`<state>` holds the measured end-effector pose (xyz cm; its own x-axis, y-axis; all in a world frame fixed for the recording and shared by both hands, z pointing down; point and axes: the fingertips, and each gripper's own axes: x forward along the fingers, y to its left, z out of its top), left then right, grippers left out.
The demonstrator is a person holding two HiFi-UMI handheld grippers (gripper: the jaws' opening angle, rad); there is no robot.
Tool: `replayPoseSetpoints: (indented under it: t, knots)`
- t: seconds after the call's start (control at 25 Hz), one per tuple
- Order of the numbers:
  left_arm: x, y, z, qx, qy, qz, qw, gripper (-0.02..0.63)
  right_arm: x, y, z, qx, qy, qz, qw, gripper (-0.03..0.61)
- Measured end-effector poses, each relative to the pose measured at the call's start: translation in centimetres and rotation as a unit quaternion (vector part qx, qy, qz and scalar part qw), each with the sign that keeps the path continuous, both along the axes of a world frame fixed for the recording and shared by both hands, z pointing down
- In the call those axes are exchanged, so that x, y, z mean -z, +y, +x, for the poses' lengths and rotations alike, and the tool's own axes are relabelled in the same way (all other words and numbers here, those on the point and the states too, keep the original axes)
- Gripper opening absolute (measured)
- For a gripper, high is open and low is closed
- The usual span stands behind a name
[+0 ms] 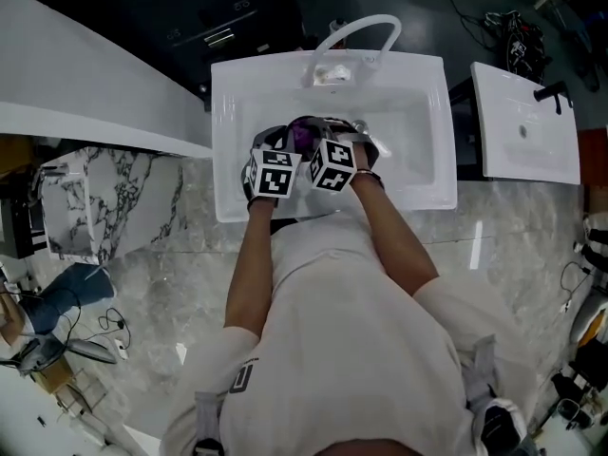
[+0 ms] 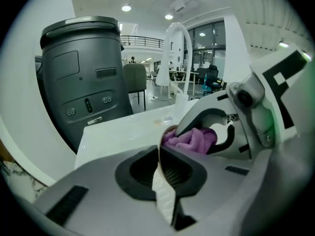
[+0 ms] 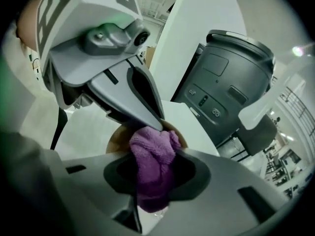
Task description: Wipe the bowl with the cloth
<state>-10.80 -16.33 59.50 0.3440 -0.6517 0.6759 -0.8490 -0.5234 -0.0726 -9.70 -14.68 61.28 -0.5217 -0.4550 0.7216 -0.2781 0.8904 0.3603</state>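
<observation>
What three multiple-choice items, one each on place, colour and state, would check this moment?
1. Where is the bowl held?
A) over the white sink
B) over a stove
C) over a floor mat

2. What colour is the cloth?
A) yellow
B) purple
C) white

3. What do the left tongs grip?
A) nothing
B) a spoon
C) the bowl's rim

Answers:
1 A: the head view shows both pairs of tongs together above the sink.
2 B: the right tongs are shut on a purple cloth.
3 C: the left gripper view shows a thin bowl rim clamped between the left tongs.
</observation>
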Motion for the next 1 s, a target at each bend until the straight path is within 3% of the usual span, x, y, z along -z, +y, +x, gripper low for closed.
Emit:
replayPoseSetpoints:
  t: [0.24,0.44,0.68,1.0]
  knots:
    - [0.1,-0.4,0.0,-0.003,-0.001,0.007,1.0000,0.021,0.4,-1.3,1.5,-0.041,0.014,0.024,0.999,0.112]
    - [0.9,-0.8,-0.3,-0.005,-0.017,0.043,0.9989,0.025,-0.3,-1.6,2.7,-0.057,0.011,0.007,0.998,0.110]
    - [1.4,-1.1,-2.0,0.022,-0.015,0.042,0.9988,0.025,-0.7,-0.7,1.9,-0.041,0.017,-0.014,0.999,0.110]
    - [2.6,-1.6,-3.5,0.063,0.029,0.051,0.9963,0.028,-0.6,1.6,-0.2,0.002,0.054,-0.040,0.998,0.106]
